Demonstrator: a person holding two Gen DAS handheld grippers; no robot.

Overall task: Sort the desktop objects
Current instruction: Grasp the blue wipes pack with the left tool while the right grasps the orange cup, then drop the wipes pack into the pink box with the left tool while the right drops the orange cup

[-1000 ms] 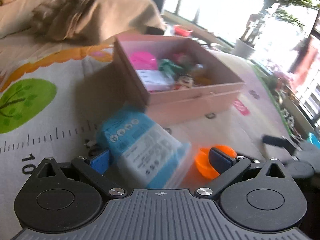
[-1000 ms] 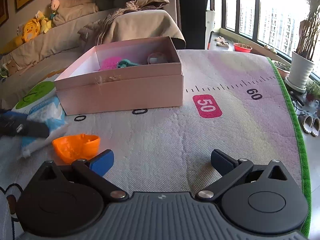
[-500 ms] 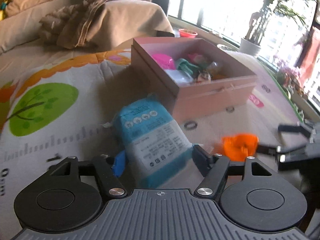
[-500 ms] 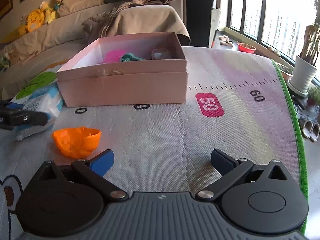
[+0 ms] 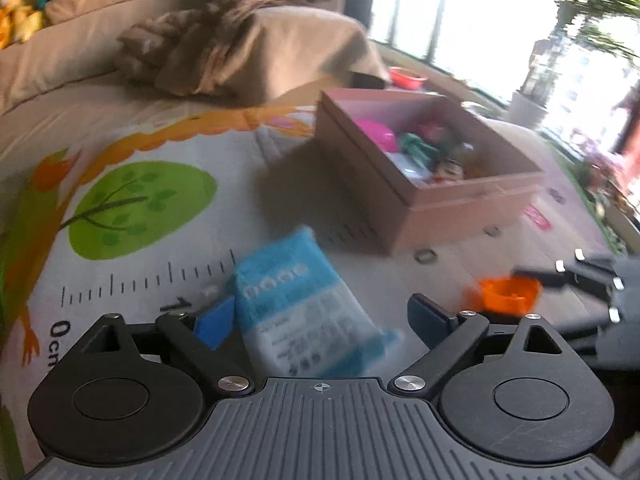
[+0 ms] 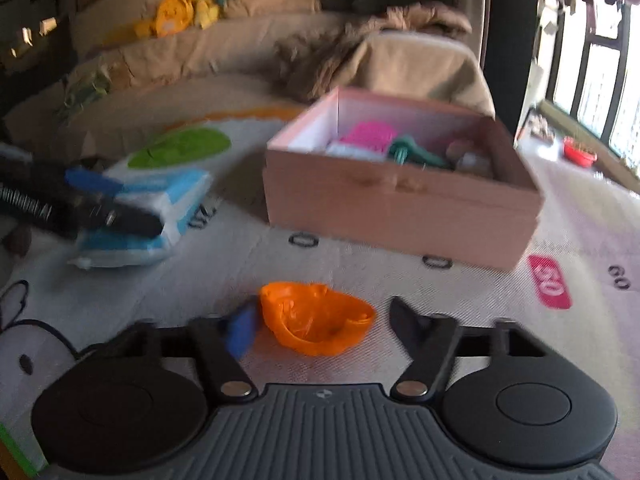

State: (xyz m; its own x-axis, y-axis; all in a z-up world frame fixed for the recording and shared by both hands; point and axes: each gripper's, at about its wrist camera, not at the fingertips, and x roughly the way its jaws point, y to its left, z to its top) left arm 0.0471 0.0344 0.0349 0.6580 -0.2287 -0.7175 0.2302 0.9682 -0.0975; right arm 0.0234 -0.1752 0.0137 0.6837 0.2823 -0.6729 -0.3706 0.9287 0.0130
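Right hand-held gripper (image 6: pixel 320 320) has swung in over the orange cup (image 6: pixel 318 318), jaws closing w/ the cup between them, no squeeze yet. Left hand-held gripper (image 5: pixel 320 316) is opening again around the blue wipes pack (image 5: pixel 296 304) (blurry, pads look clear). Both items sit mid-play mat (image 5: pixel 120 280), near the pink box (image 6: pixel 400 208). Two pickups lining up, prob. box-bound.

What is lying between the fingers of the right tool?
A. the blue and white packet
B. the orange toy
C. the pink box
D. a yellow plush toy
B: in the right wrist view the orange toy lies on the mat between the fingers of the right tool, whose jaws are closing but do not yet press on it.
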